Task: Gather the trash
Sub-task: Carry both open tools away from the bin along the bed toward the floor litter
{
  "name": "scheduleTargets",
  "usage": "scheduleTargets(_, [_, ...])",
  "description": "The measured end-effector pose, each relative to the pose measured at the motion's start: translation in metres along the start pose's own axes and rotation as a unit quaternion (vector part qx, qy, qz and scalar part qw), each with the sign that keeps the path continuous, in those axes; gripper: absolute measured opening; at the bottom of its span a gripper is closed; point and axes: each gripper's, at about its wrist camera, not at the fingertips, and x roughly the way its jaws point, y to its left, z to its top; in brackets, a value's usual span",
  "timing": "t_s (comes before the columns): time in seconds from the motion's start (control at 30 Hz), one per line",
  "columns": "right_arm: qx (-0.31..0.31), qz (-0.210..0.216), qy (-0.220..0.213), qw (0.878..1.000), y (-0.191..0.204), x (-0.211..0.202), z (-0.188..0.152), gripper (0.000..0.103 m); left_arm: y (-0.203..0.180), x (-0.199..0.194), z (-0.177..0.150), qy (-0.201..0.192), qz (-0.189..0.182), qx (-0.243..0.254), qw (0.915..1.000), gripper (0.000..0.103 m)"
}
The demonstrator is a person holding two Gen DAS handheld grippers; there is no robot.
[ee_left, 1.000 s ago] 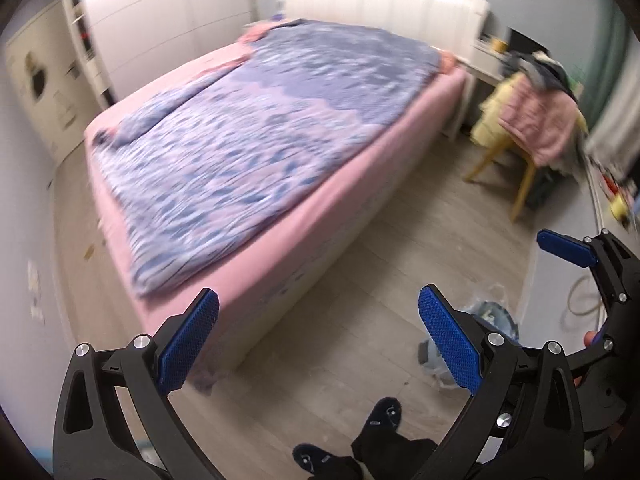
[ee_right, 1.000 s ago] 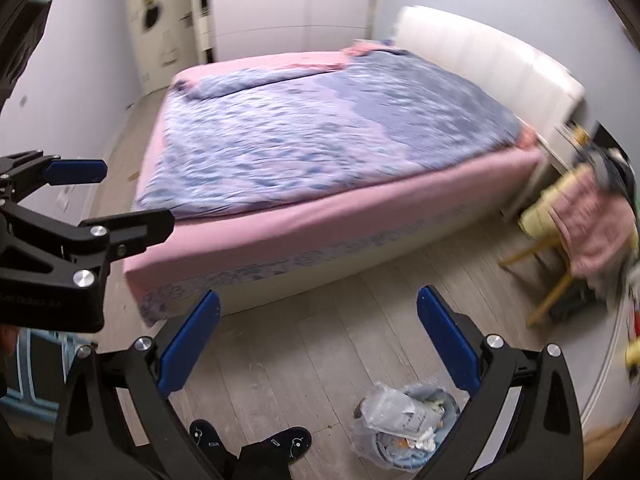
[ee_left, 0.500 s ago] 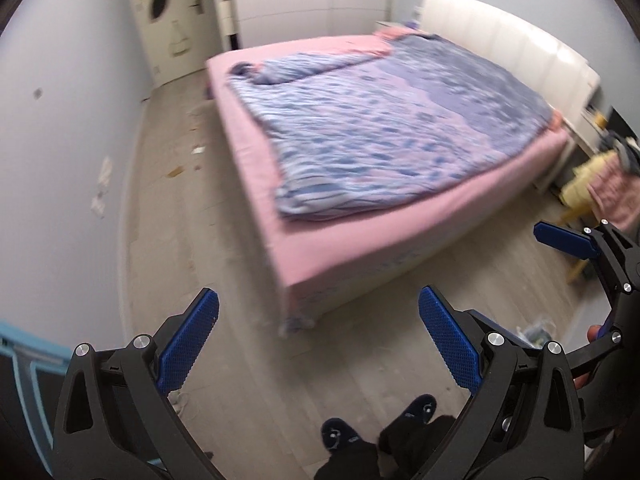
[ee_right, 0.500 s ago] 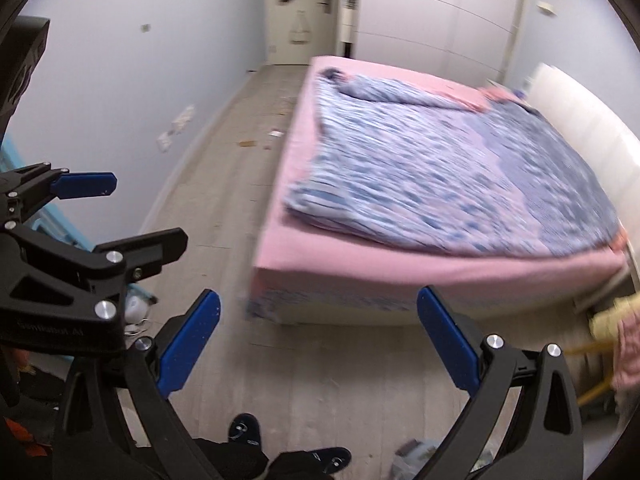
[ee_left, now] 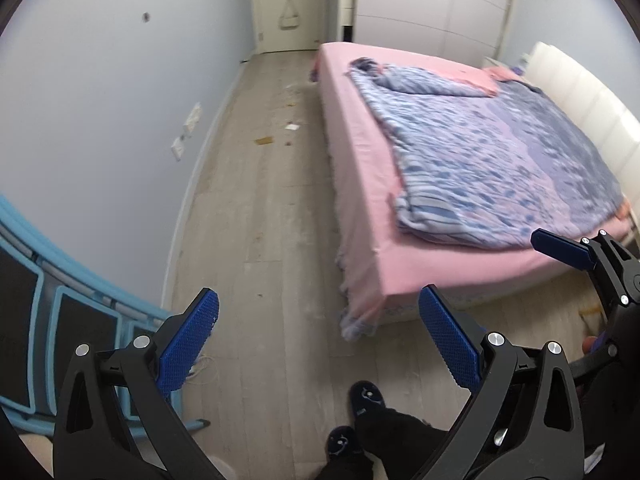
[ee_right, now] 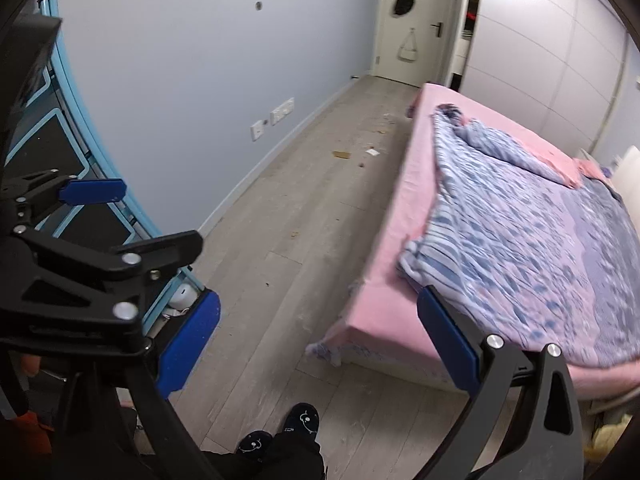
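Note:
Small scraps of trash lie far off on the grey wood floor beside the bed: a brown scrap (ee_left: 264, 141) (ee_right: 342, 155), a white paper piece (ee_left: 292, 127) (ee_right: 372, 152) and finer crumbs further back. My left gripper (ee_left: 318, 340) is open with nothing between its blue pads, held high above the floor. My right gripper (ee_right: 318, 342) is open and empty too. The left gripper's fingers also show at the left edge of the right wrist view, and the right gripper's blue pad (ee_left: 560, 249) shows at the right of the left wrist view.
A bed (ee_left: 360, 184) with a pink sheet and blue-purple duvet fills the right side. A blue-framed rack (ee_left: 60, 320) stands against the left wall. A door (ee_left: 288, 4) and white wardrobe close the far end. A person's feet in dark slippers (ee_left: 366, 398) are below.
Both views have swung left, from the bed and bin side to the corridor between wall and bed. The trash bag and chair have left view; the floor scraps have come into view.

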Motion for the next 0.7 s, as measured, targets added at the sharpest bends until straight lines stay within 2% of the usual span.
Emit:
scheduleTargets(0.2, [-0.034,0.032,0.009,0.999,-0.013,0.042,0.040,0.096,0.021,0.027,0.024,0.009,0.036,-0.025,0.9990,0.097])
scheduleTargets(0.33, [-0.049,0.042,0.009,0.998,-0.020,0.064,0.061,0.096,0.049,0.037,0.043,-0.004,0.083,-0.053,0.9951,0.097])
scheduleTargets(0.43, [-0.042,0.048,0.009,0.998,-0.023,0.082,0.088,0.096,0.079,0.046,0.057,0.005,0.091,-0.093,0.9916,0.097])
scheduleTargets(0.57, [-0.037,0.054,0.005,0.998,-0.020,0.101,0.116,0.096,0.106,0.058,0.076,0.003,0.108,-0.103,0.9888,0.097])
scheduleTargets(0.7, [-0.044,0.051,0.007,0.998,-0.009,0.129,0.146,0.096,0.137,0.071,0.098,-0.004,0.106,-0.118,0.9874,0.097])
